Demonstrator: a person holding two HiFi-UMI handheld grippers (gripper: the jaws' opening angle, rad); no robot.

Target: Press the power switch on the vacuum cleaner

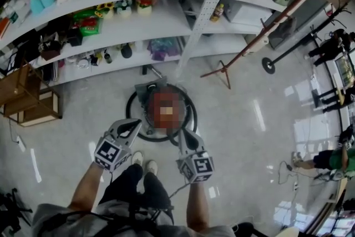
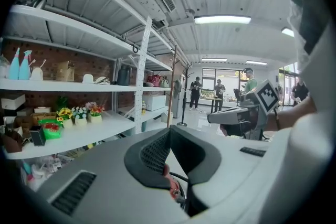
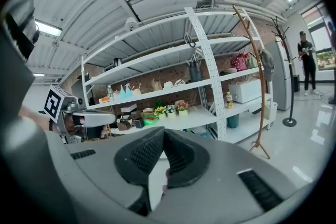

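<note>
The vacuum cleaner (image 1: 157,98), a round red canister ringed by a black hose, stands on the floor in front of the shelves in the head view; a mosaic patch covers its top, so no switch shows. My left gripper (image 1: 137,122) hovers over its near left rim. My right gripper (image 1: 182,134) hovers over its near right rim. Both are shut with nothing held. In the left gripper view the jaws of my left gripper (image 2: 169,130) meet, with a bit of red vacuum (image 2: 171,184) below. In the right gripper view my right gripper (image 3: 164,130) is likewise shut.
White shelving (image 1: 166,19) full of small items runs behind the vacuum. A wooden coat stand (image 1: 266,30) leans at the right, and wooden crates (image 1: 33,105) sit at the left. The person's white shoes (image 1: 143,161) are just behind the grippers. People stand far right.
</note>
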